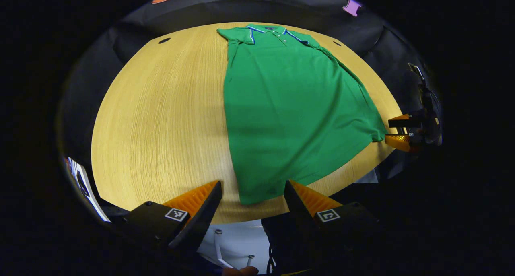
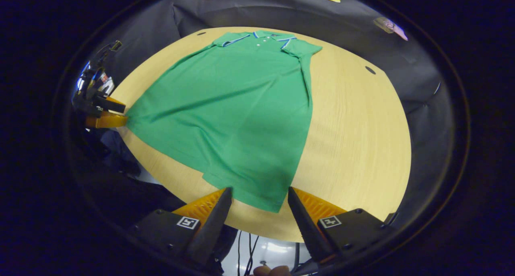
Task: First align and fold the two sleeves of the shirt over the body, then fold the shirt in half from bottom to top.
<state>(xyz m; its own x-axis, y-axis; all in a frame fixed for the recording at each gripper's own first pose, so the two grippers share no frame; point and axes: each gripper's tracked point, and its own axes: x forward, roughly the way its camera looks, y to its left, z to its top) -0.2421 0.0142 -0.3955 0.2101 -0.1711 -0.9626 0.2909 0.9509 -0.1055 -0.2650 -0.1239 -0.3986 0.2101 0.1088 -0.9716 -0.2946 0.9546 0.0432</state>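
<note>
While jaws gape, shirt (image 1: pixel 289 107) hem between

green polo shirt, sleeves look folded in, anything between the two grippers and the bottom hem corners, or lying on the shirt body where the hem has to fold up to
Nothing visible does. The left gripper and right gripper stand open, each at a bottom corner of the green polo shirt. The shirt body up to the collar is bare, as is the wooden table around it.

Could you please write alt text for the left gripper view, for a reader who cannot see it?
A green polo shirt lies flat on a round wooden table, collar at the far side and sleeves already folded in. The left hand-held gripper is open at the shirt's near bottom corner, and the right hand-held gripper is open at the other bottom corner.
</note>
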